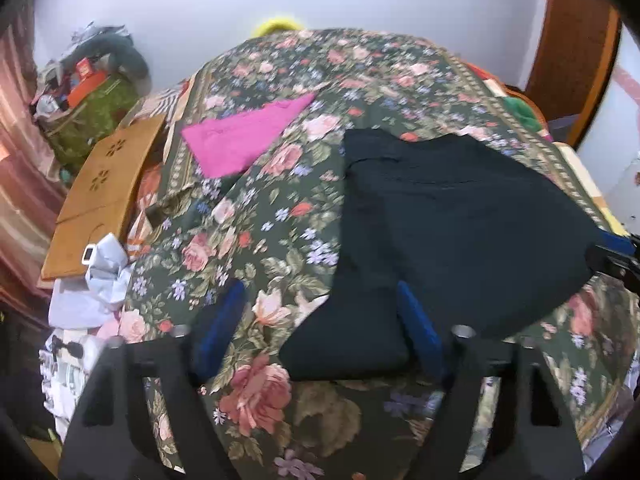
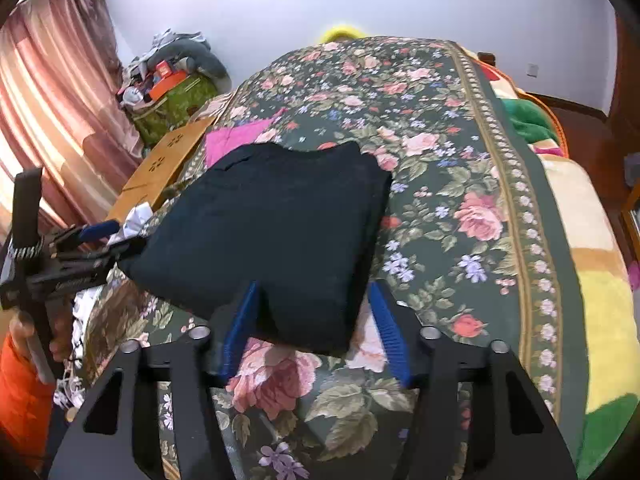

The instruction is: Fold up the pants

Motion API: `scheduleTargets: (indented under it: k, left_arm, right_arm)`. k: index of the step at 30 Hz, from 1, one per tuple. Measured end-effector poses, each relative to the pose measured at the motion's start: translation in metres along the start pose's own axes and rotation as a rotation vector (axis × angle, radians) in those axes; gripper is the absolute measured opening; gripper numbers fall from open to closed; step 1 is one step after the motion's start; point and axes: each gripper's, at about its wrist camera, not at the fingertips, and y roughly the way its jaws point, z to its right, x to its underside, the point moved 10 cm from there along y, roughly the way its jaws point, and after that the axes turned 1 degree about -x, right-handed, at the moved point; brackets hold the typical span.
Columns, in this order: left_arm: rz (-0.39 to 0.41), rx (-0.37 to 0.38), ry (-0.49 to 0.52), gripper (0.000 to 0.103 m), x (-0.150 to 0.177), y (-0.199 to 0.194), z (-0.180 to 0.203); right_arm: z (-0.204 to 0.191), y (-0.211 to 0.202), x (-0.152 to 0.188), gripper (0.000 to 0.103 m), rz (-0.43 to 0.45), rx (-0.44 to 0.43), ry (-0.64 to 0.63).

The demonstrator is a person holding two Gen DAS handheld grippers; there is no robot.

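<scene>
Pants (image 2: 276, 224) lie folded on bedspread (image 2: 460, 200), near corners between both grippers' spread, empty jaws.

Left gripper (image 1: 320, 332): jaws spreading wide, reaching level toward the pants' (image 1: 452, 224) near-left corner.
Right gripper (image 2: 314, 328): jaws gaping, straddling the pants' near-right corner.

You're in a home bedroom. A floral bedspread (image 2: 460, 168) covers the bed, pink curtains (image 2: 52, 100) hang at the left, and a cluttered green basket (image 2: 176, 108) stands by the wall.
</scene>
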Motion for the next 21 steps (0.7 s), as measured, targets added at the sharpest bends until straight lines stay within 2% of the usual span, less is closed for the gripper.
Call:
scheduleTargets:
  k: [3,5,9,12,17,21]
  left_arm:
    - [-0.037,0.033,-0.038,0.057,0.009,0.013,-0.005]
    - [-0.038,0.048,-0.054,0.057,0.013,0.015,-0.007]
    - [-0.03,0.019,-0.082,0.056,0.019,0.012,-0.015]
    - [-0.043,0.03,-0.101,0.056,0.018,0.01,-0.02]
    - [0.011,-0.02,-0.038,0.055,-0.007,-0.006,-0.022]
    - [0.053,0.022,-0.042,0.056,-0.039,-0.016,-0.02]
  right_arm:
    - [-0.003,0.004,0.003,0.035,-0.009,-0.017,-0.019]
    - [-0.004,0.006,0.006,0.033,-0.019,-0.017,-0.038]
    - [-0.004,0.007,0.011,0.031,-0.023,-0.011,-0.062]
    - [-0.003,0.004,0.009,0.031,-0.033,-0.017,-0.058]
    - [0.009,-0.011,-0.007,0.031,-0.018,-0.002,-0.033]
    - [0.023,-0.021,-0.035,0.031,0.025,0.005,-0.013]
